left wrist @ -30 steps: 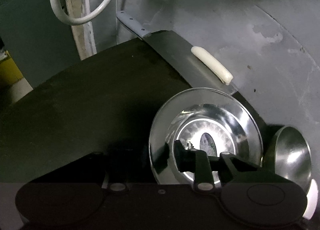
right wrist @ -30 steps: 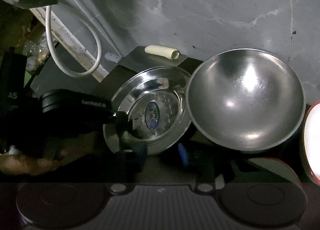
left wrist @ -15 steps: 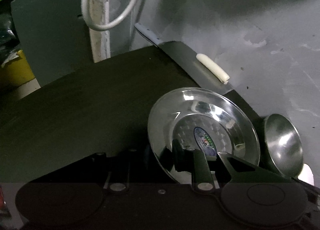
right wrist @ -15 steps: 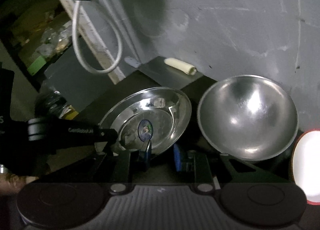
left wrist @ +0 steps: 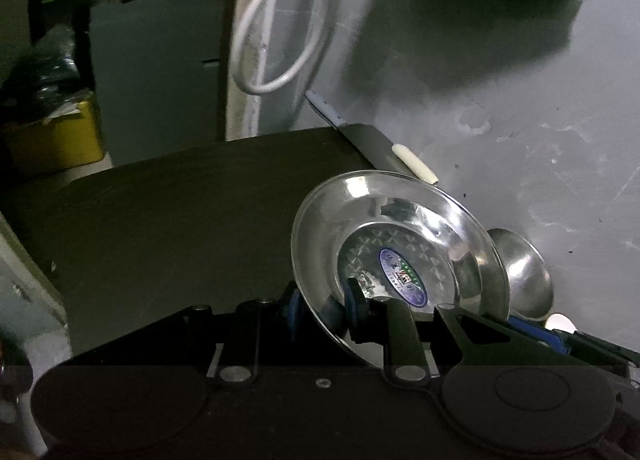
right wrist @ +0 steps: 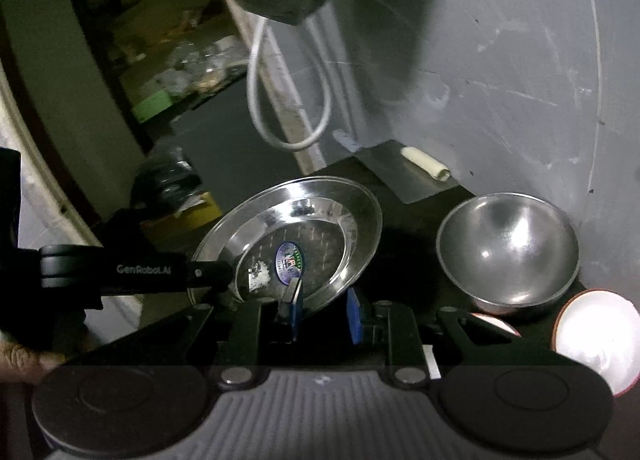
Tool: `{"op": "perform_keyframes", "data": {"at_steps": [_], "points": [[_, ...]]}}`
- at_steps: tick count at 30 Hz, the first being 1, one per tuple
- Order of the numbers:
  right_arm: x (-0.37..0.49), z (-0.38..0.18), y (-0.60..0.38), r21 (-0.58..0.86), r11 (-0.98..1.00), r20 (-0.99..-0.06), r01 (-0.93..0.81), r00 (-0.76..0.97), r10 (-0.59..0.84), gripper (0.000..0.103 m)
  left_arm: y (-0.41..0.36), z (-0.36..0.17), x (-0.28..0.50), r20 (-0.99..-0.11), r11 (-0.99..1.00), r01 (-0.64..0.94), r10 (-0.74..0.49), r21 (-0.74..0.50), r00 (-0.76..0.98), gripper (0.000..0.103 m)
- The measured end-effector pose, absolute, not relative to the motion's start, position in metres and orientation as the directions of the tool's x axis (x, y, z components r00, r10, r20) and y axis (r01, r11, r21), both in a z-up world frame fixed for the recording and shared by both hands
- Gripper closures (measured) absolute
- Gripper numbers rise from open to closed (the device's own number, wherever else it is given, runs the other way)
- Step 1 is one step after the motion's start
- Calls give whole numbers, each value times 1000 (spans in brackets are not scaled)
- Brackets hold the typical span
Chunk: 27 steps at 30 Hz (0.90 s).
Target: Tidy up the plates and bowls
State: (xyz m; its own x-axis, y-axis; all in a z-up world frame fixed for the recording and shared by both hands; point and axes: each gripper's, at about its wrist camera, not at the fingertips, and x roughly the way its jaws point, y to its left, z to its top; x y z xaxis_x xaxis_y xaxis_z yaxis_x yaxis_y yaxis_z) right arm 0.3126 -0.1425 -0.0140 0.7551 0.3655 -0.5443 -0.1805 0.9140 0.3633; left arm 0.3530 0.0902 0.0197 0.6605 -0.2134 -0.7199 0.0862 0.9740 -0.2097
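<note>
Two hand-held grippers: both on one steel plate [right wrist: 296, 236], opposite rim edges.
Left hand-held gripper [left wrist: 322, 310]: pinching the plate's near rim; one pad inside the dish, one behind it.
Right hand-held gripper [right wrist: 324, 312]: fingers spread; left blue pad [right wrist: 294, 302] on the plate rim, right pad beside it, apart.
Plate: tilted, raised off the dark tabletop [left wrist: 180, 199] (oval sticker at its centre).
Steel bowl [right wrist: 508, 248]: upright on the tabletop, right of the plate, apart.
White-and-red dish [right wrist: 596, 336]: just right of the bowl.
Cleaver [right wrist: 404, 175]: flat at the back by the wall.

Dim home kitchen corner, steel plate [right wrist: 296, 248], bowl [right wrist: 508, 248], cleaver [left wrist: 372, 139]
</note>
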Motion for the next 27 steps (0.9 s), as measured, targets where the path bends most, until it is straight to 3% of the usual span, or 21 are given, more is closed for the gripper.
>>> {"op": "perform_keyframes", "data": {"at_steps": [17, 27], "points": [[224, -2, -135, 294, 881, -566, -370, 676, 472, 76, 101, 22, 213, -720, 967, -97, -107, -236, 686, 74], [198, -2, -125, 275, 857, -585, -437, 631, 509, 76, 108, 15, 173, -725, 951, -171, -73, -258, 685, 74]]}}
